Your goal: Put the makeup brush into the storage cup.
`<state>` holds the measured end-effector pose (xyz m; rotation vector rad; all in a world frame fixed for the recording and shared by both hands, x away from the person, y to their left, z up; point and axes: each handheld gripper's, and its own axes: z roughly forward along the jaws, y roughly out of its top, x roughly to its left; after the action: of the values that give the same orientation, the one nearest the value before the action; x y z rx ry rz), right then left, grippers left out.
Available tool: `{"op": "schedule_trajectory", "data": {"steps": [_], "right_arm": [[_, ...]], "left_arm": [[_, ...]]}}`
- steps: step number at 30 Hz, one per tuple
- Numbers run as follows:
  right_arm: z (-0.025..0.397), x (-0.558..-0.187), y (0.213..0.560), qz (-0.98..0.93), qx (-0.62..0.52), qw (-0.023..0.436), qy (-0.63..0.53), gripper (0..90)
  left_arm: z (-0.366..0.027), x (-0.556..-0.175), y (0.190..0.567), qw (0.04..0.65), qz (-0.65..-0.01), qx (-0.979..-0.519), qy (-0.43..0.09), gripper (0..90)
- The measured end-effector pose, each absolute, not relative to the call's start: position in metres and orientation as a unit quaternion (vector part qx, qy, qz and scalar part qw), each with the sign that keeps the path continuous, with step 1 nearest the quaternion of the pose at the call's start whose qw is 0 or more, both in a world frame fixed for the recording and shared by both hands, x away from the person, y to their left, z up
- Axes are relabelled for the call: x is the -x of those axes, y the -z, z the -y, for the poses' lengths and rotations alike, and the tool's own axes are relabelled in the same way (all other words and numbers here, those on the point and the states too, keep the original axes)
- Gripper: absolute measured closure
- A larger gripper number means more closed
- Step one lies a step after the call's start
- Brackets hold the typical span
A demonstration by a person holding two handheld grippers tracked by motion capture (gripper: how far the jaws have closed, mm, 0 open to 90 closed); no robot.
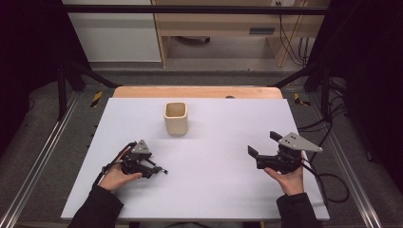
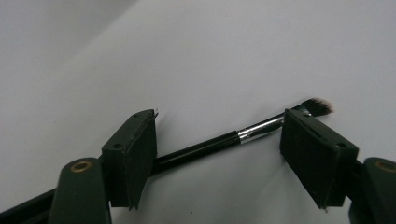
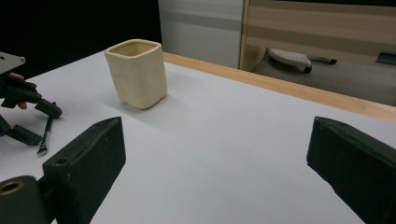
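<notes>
A small brush point(image 2: 210, 144) with a black handle, silver ferrule and dark bristles lies on the white board. My left gripper point(image 2: 219, 121) is low over it, open, one jaw on each side and neither touching it. From above, the left gripper point(image 1: 151, 166) sits at the front left with the brush tip point(image 1: 164, 171) poking out to its right. A cream square cup point(image 1: 175, 118) stands upright and empty at the board's middle back. At the front right, my right gripper point(image 1: 264, 144) is held open with nothing in it and faces the cup point(image 3: 137, 72).
The white board point(image 1: 214, 190) lies on a wooden table whose far edge point(image 1: 199, 91) shows behind it. Cables point(image 1: 328, 183) trail off the right side. In the right gripper view the left gripper point(image 3: 21, 100) and the brush point(image 3: 45, 137) are at the far left.
</notes>
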<state>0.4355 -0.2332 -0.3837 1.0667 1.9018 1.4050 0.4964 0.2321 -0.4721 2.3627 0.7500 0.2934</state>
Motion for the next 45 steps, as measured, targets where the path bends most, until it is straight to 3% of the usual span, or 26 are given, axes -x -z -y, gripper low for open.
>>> {"op": "schedule_trajectory", "data": {"steps": [45], "right_arm": [[0.235,-0.436,0.384,-0.71,-0.397,0.271,-0.514,4.5]], "left_arm": [[-0.229,-0.484,0.461,0.274,-0.295,-0.909,-0.103,69.1]]}}
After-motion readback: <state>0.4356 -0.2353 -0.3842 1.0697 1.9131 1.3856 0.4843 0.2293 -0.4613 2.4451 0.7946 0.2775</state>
